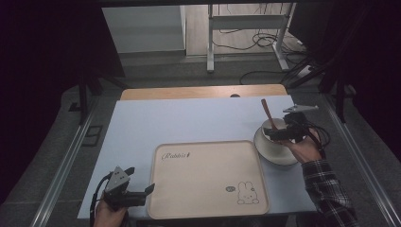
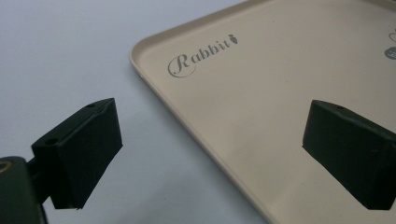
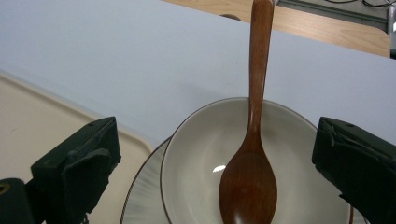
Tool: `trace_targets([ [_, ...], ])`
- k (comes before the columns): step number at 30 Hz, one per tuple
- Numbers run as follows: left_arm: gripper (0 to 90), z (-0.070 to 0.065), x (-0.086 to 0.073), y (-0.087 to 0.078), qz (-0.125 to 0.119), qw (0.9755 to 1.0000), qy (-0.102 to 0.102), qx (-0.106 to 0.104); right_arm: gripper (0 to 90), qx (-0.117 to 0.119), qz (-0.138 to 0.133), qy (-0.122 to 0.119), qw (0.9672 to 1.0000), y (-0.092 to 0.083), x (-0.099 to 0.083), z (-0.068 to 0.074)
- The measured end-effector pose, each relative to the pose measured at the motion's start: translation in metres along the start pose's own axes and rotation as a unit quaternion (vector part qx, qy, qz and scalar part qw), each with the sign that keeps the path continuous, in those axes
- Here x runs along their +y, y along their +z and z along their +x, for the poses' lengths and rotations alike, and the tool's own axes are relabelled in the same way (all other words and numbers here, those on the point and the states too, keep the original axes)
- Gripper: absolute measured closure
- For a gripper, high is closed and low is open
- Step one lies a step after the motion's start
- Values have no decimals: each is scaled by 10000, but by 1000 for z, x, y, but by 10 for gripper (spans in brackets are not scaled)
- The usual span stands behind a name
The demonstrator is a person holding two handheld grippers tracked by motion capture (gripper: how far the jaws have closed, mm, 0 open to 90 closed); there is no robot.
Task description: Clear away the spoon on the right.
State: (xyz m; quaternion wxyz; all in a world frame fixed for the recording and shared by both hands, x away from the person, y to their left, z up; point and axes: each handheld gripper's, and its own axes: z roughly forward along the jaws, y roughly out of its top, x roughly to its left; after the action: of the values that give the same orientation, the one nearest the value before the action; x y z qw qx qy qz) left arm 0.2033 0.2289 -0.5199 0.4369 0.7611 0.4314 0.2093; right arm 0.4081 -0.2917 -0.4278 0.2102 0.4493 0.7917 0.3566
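Note:
A cream tray [image 1: 208,184] printed with "Rabbit" and a small rabbit lies at the table's front centre; its corner [image 2: 140,51] fills much of the left gripper view. My left gripper [image 1: 150,189] is open at the tray's front left edge, one jaw over the tray, the other over the table. To the right, a pale bowl [image 1: 275,126] sits on a white plate [image 1: 279,151] with a brown wooden spoon [image 1: 267,113] resting in it. My right gripper [image 1: 273,135] is open, its jaws on either side of the bowl [image 3: 201,163] and spoon [image 3: 250,182].
The table is covered by a light blue mat [image 1: 189,118], with a wooden strip [image 1: 203,91] along its far edge. Beyond it stand a metal frame [image 1: 246,33] and floor cables [image 1: 265,42]. A plaid sleeve [image 1: 331,189] comes in at the lower right.

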Motion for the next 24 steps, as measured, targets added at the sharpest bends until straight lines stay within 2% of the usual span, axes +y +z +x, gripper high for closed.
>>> trace_targets([
  [11,44,0,0,0,5,10000,13,1,12,-111,137,41,9998,14,18,-8],
  [14,44,0,0,0,4,10000,14,0,70,-187,153,156,9996,20,24,-13],
  [24,43,-1,0,0,12,10000,25,0,234,-429,401,137,9982,37,33,-21],
])
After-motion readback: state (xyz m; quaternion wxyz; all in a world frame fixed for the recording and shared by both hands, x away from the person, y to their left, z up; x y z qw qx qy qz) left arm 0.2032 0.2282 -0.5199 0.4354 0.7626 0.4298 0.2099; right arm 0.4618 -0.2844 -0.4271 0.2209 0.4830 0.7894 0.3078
